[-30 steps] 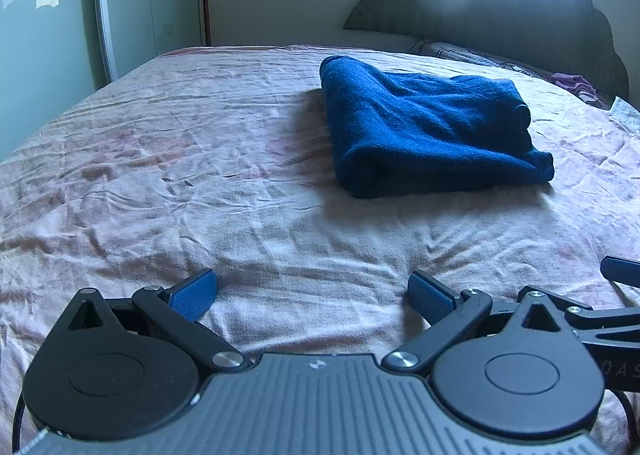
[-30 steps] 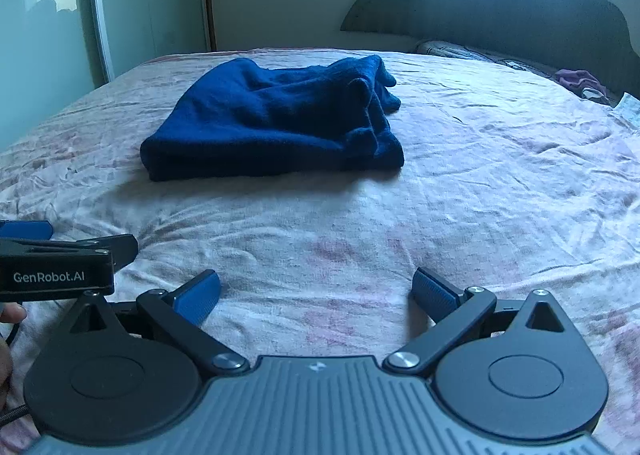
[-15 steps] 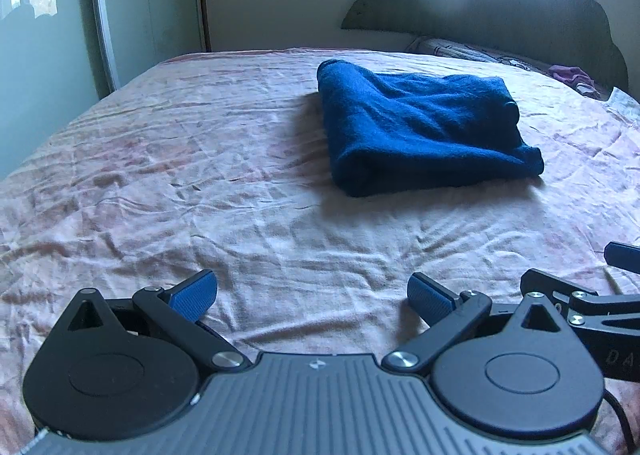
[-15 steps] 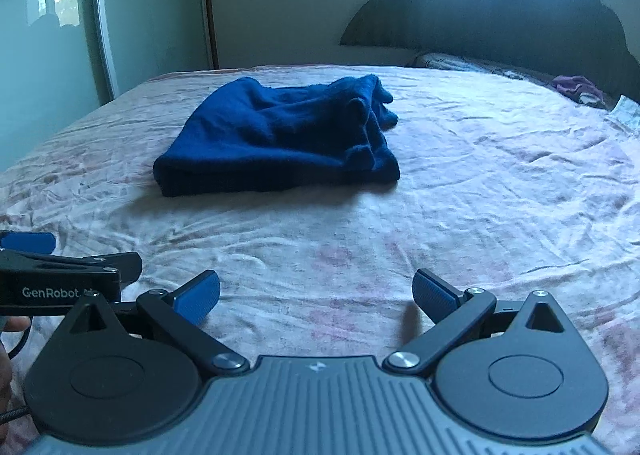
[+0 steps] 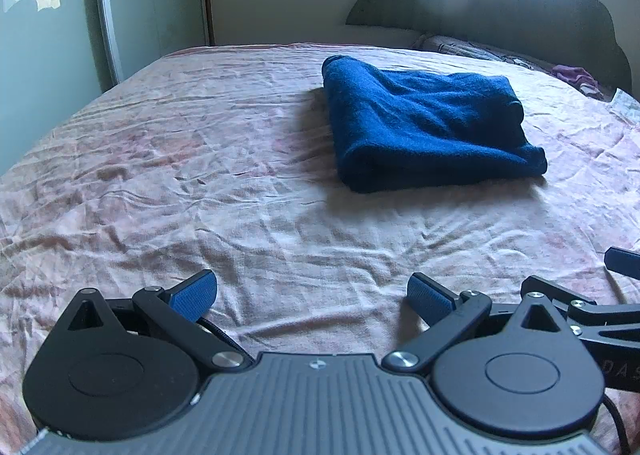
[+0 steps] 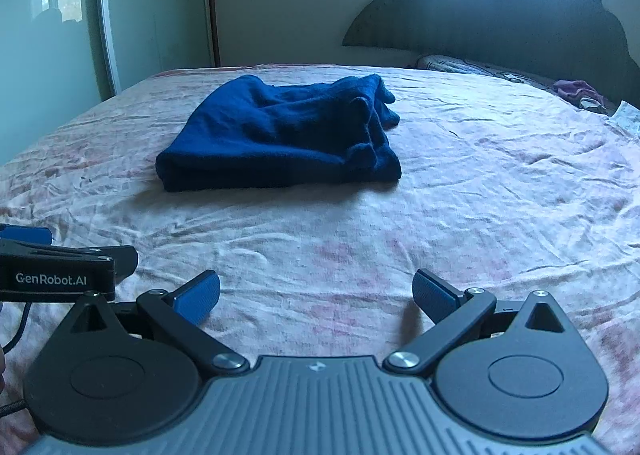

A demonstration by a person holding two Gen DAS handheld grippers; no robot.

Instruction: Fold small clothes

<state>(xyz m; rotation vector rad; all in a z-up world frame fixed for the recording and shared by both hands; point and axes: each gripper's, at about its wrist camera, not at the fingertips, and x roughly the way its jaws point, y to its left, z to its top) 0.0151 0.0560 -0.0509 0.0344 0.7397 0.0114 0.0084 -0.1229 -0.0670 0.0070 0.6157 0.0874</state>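
Note:
A dark blue garment point(image 5: 424, 123) lies folded in a thick bundle on the pink bed sheet point(image 5: 200, 175). It also shows in the right wrist view point(image 6: 288, 135), with loose ends bunched at its right side. My left gripper point(image 5: 312, 295) is open and empty, low over the sheet, well short of the garment. My right gripper point(image 6: 316, 295) is open and empty too, beside the left one and equally far back. The left gripper's body shows at the left edge of the right wrist view point(image 6: 60, 275).
A dark headboard point(image 6: 500, 15) stands at the far end of the bed. A pillow and a purple cloth point(image 6: 576, 89) lie at the far right. A mirrored wardrobe door point(image 6: 52, 15) stands along the left side of the bed.
Both grippers have drawn back and tilted up slightly, so the garment looks farther away. The garment has not moved. Both stay open.

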